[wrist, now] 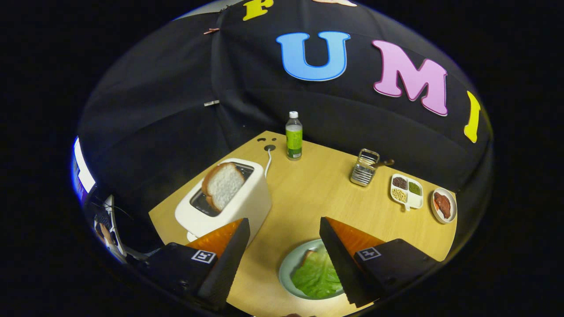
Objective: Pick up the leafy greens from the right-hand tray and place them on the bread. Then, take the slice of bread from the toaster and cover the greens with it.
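A leafy green (316,275) lies on a slice of bread (308,255) on a pale green plate (288,264), low between my fingers and partly behind the right finger (341,259). A second bread slice (222,185) sticks up, tilted, out of the white toaster (246,202), just beyond the left finger (227,259). My gripper (282,229) is open, high above the table, with nothing between its fingers.
On the wooden table (308,193), a green-labelled bottle (294,135) stands at the back. To the right are a wire rack (364,167), a white divided dish of beans and seeds (406,191) and a small plate with reddish food (443,205). The toaster's cord (268,160) runs to the back.
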A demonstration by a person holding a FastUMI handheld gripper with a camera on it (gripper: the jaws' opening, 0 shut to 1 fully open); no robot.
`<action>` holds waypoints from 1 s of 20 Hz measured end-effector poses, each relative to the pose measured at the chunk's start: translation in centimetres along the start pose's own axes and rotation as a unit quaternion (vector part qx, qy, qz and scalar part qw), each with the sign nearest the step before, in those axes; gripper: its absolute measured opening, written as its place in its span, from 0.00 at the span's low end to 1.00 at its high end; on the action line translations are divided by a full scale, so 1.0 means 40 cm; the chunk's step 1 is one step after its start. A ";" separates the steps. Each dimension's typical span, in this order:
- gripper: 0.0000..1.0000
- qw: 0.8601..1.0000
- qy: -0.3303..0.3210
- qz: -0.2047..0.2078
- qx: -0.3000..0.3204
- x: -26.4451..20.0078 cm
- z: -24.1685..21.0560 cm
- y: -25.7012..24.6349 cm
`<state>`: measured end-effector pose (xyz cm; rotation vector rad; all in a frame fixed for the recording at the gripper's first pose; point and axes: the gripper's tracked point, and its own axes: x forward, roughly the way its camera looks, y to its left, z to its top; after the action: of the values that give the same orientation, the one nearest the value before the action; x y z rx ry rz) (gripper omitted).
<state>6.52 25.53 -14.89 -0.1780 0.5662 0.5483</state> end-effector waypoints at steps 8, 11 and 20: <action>0.99 0.997 -0.007 0.055 -0.046 0.085 0.088 0.200; 0.99 0.997 -0.001 0.059 -0.052 0.120 0.088 0.244; 0.99 0.998 0.034 0.000 -0.052 0.279 0.057 0.241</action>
<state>10.26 39.28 -19.26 -0.2961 0.6033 0.5738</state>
